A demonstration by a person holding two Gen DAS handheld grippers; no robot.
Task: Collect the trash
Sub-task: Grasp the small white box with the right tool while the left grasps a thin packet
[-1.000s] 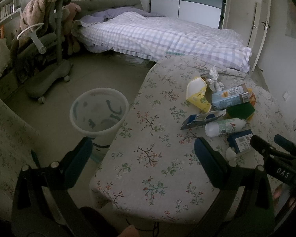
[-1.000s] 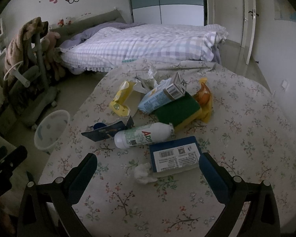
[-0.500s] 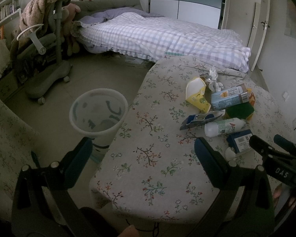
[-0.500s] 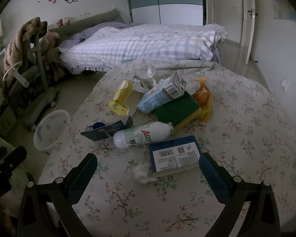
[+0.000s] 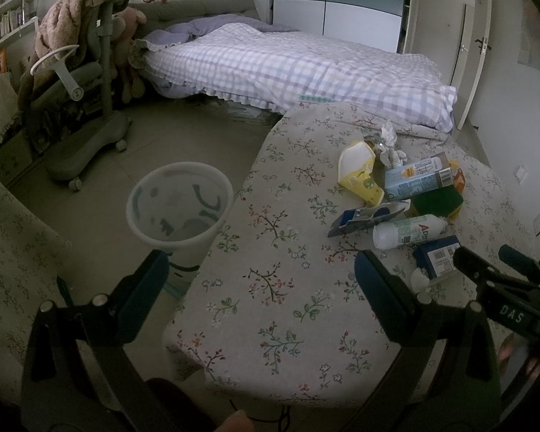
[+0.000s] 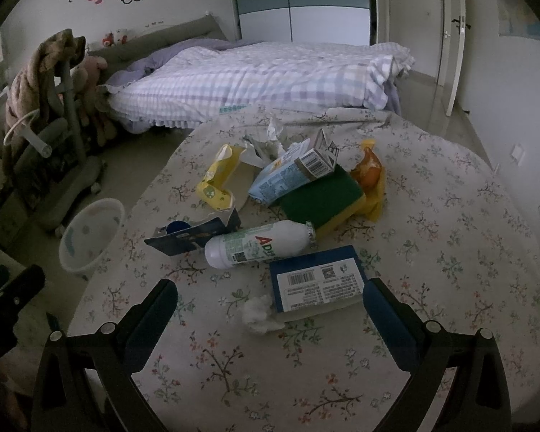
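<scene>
A heap of trash lies on the floral table (image 6: 450,252): a white bottle (image 6: 259,244), a blue box (image 6: 318,282), a crumpled tissue (image 6: 257,313), a blue milk carton (image 6: 291,172), a green and yellow sponge (image 6: 324,201), a yellow wrapper (image 6: 216,187), a dark blue card (image 6: 194,235) and an orange packet (image 6: 369,165). My right gripper (image 6: 270,302) is open and empty, just short of the tissue and box. My left gripper (image 5: 259,270) is open and empty over the table's left edge. A white bin (image 5: 178,212) stands on the floor left of the table.
A bed (image 5: 288,68) with a checked cover stands behind the table. A grey chair (image 5: 79,108) draped with a blanket is at the back left. The bin also shows in the right wrist view (image 6: 90,237). A door (image 6: 450,36) is at the back right.
Both grippers have crept slightly forward toward the trash heap. Nothing has been taken hold of.
</scene>
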